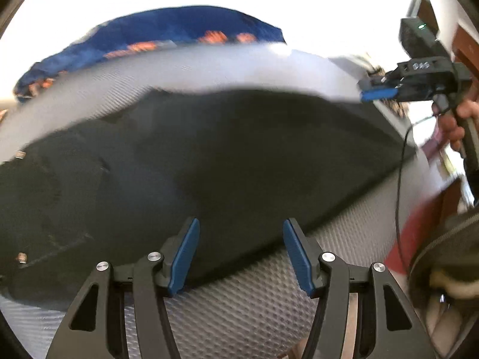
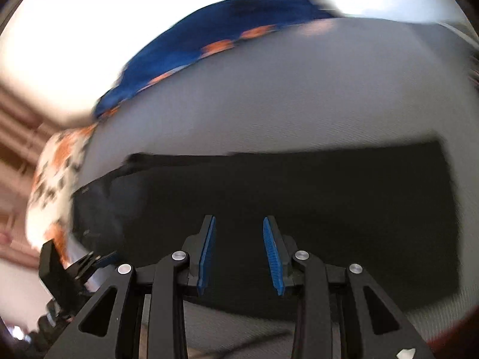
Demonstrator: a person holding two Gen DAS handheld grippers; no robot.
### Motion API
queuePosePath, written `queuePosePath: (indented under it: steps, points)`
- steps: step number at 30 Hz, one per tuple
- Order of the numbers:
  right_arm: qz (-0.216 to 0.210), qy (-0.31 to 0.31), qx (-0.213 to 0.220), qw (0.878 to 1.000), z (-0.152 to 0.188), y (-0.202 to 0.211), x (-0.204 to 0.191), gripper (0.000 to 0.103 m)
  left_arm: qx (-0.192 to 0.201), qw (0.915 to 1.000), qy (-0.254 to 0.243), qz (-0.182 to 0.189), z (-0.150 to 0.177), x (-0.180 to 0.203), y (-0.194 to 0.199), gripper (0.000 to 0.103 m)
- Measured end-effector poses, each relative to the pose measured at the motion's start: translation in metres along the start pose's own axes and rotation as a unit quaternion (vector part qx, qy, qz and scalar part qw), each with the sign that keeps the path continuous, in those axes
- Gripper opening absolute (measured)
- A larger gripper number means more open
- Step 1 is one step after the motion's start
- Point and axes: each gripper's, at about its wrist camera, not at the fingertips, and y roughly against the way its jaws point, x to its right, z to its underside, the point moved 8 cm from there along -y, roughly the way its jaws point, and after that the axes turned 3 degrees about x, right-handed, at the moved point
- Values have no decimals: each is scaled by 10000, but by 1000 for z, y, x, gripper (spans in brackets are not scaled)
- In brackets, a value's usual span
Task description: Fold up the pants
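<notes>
The only writing sits at the upper right of the left wrist view, on the black body of the right gripper (image 1: 377,93): a few pale handwritten characters, too blurred to read for certain. Nothing legible appears in the right wrist view.

Each gripper is a black frame of angled linkage arms with triangular cut-outs, silver round pivot screws (image 1: 102,266) and ribbed blue finger pads (image 2: 206,257). The right gripper (image 1: 377,93) carries a black box with a green light, white scrawled markings and a thin black cable (image 1: 399,185). The person wears a dark zipped jacket sleeve (image 1: 449,239).
</notes>
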Motion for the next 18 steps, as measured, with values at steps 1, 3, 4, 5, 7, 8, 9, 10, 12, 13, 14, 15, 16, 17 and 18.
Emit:
queuePosePath:
  steps: [1, 3, 4, 5, 7, 8, 9, 10, 12, 13, 14, 15, 16, 17, 18]
  points:
    - [-191, 131, -109, 9997, -5, -8, -15, 31, 168, 9998, 64, -111, -6, -6, 5, 59]
    - [-585, 398, -380, 9968, -20, -32, -47, 31, 355, 9986, 230, -308, -13, -20, 9, 59]
    - [-744, 496, -509, 9947, -25, -42, -60, 31, 366, 9982, 347, -320, -15, -28, 8, 59]
    - [-882, 628, -667, 9919, -30, -55, -76, 31, 349, 9977, 456, -359, -15, -35, 5, 59]
    - [-1106, 858, -968, 9854, -40, -84, -105, 31, 287, 9970, 569, -434, -12, -46, -1, 59]
    - [-1178, 942, -1077, 9827, -42, -92, -114, 31, 235, 9967, 635, -449, -8, -51, -5, 59]
    - [-1247, 1024, -1215, 9794, -45, -107, -126, 31, 167, 9964, 700, -439, -5, -53, -9, 59]
    - [-1277, 1093, -1301, 9771, -48, -119, -137, 31, 97, 9961, 775, -416, 0, -55, -13, 59]
    - [-1399, 1221, -1543, 9704, -56, -143, -154, 31, 42, 9958, 835, -361, 9, -56, -16, 59]
    - [-1456, 1331, -1645, 9664, -58, -157, -165, 31, 116, 9963, 767, -372, 12, -54, -14, 59]
    - [-1484, 1392, -1721, 9638, -60, -166, -171, 31, 115, 9965, 734, -376, 14, -53, -13, 59]
    - [-1512, 1481, -1839, 9599, -61, -177, -180, 31, 137, 9966, 729, -370, 16, -53, -12, 59]
    - [-1507, 1566, -1894, 9575, -63, -186, -189, 31, 153, 9964, 756, -351, 16, -53, -11, 59]
    - [-1477, 1652, -1943, 9556, -64, -195, -194, 31, 171, 9962, 787, -328, 17, -53, -11, 59]
    - [-1452, 1719, -2016, 9533, -64, -204, -198, 31, 181, 9961, 807, -307, 17, -54, -11, 59]
